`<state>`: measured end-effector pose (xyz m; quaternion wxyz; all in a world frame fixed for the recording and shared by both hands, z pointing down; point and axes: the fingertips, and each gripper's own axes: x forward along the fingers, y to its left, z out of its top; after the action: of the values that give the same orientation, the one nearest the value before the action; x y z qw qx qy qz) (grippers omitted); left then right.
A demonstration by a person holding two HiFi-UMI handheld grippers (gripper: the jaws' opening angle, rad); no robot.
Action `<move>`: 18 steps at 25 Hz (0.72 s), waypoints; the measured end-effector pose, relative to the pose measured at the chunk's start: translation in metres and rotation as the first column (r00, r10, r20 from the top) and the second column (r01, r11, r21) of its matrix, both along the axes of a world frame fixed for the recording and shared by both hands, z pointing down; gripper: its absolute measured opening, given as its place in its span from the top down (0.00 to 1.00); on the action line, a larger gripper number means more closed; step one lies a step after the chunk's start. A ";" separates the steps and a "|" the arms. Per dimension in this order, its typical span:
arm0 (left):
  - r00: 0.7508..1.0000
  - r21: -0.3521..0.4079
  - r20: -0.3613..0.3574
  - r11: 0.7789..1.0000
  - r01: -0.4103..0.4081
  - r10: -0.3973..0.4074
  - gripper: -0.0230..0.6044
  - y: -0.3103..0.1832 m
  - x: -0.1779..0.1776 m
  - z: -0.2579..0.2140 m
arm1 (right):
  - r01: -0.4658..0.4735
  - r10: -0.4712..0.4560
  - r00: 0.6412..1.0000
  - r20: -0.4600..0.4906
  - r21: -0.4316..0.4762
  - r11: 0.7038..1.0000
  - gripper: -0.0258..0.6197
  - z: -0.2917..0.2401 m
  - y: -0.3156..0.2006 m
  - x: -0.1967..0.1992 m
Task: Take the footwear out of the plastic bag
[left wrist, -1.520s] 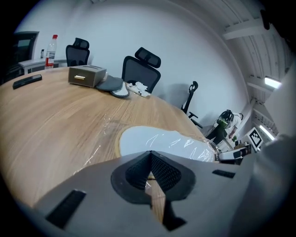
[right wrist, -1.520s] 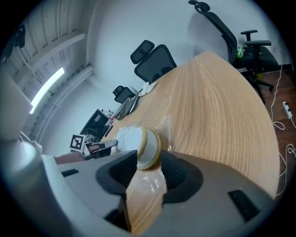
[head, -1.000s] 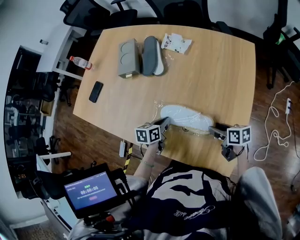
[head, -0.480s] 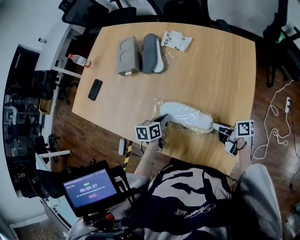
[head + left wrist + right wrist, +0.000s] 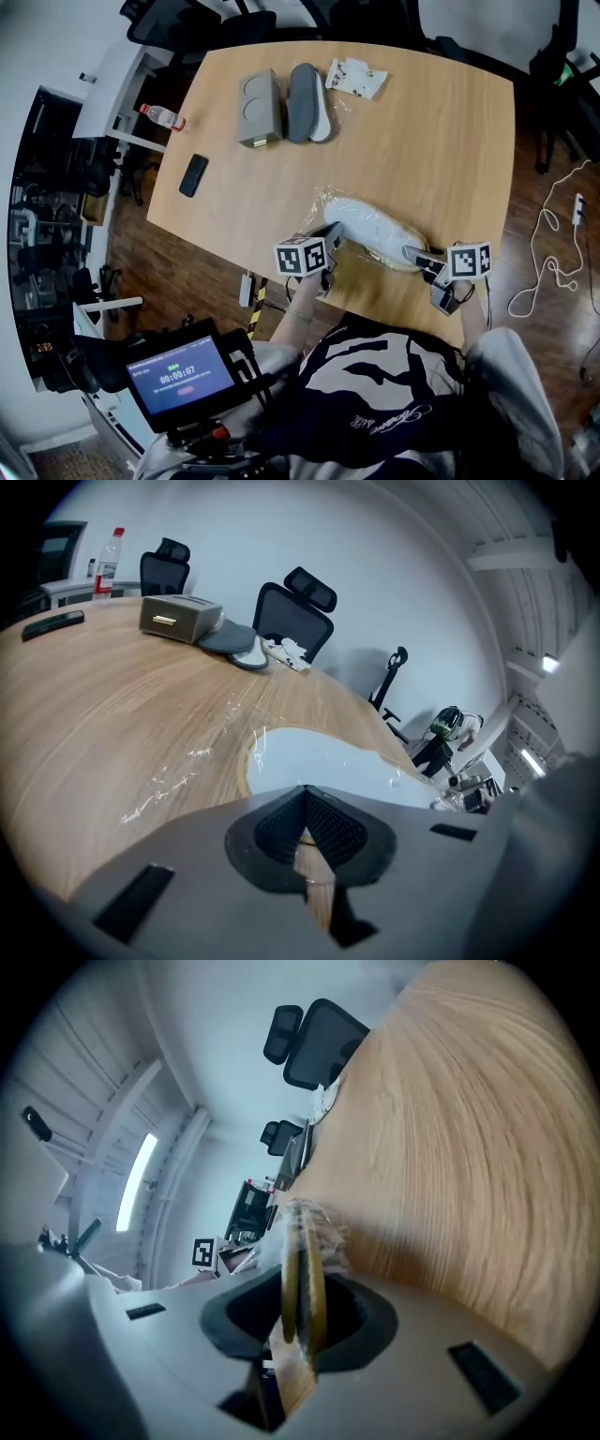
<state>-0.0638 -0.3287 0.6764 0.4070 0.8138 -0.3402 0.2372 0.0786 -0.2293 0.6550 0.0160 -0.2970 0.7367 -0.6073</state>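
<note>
Right hand-held gripper (image 5: 418,255) is clamped partway closed on the tan sole edge of the footwear (image 5: 370,228), film and all. Left hand-held gripper (image 5: 330,232) is pinched fully together at the plastic bag's (image 5: 321,201) other end; can't see any film between its pads. I'd anchor the bag and slide the shoe out lengthwise. It lies by the worktop's (image 5: 422,141) near edge, with its long axis slanting far-left to near-right. Can't tell which end is the toe.

Both forearms reach out from the torso. The left gripper (image 5: 330,234) points toward two o'clock, its jaws pressed together. The right gripper (image 5: 413,253) points toward nine o'clock, its jaws clamped on the end of the bagged shoe (image 5: 370,223).
</note>
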 end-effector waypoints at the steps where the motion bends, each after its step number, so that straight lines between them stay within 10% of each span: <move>1: 1.000 0.001 -0.001 1.000 -0.011 0.011 0.96 0.000 0.001 0.000 | -0.010 0.010 1.000 0.005 -0.011 1.000 0.82 0.000 0.001 0.002; 8: 1.000 0.038 0.022 0.999 0.017 -0.017 0.96 -0.007 -0.004 -0.003 | -0.007 0.007 1.000 -0.002 -0.042 0.999 0.83 -0.011 0.016 0.024; 18: 0.969 0.089 0.231 0.990 -0.109 0.086 0.96 0.018 0.000 0.004 | -0.046 0.041 0.994 -0.100 -0.051 0.998 0.83 -0.030 0.077 0.047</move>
<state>-0.0634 -0.3105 0.6800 0.3118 0.8167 -0.3556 0.3306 0.1257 -0.1528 0.6252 -0.0152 -0.3428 0.7135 -0.6109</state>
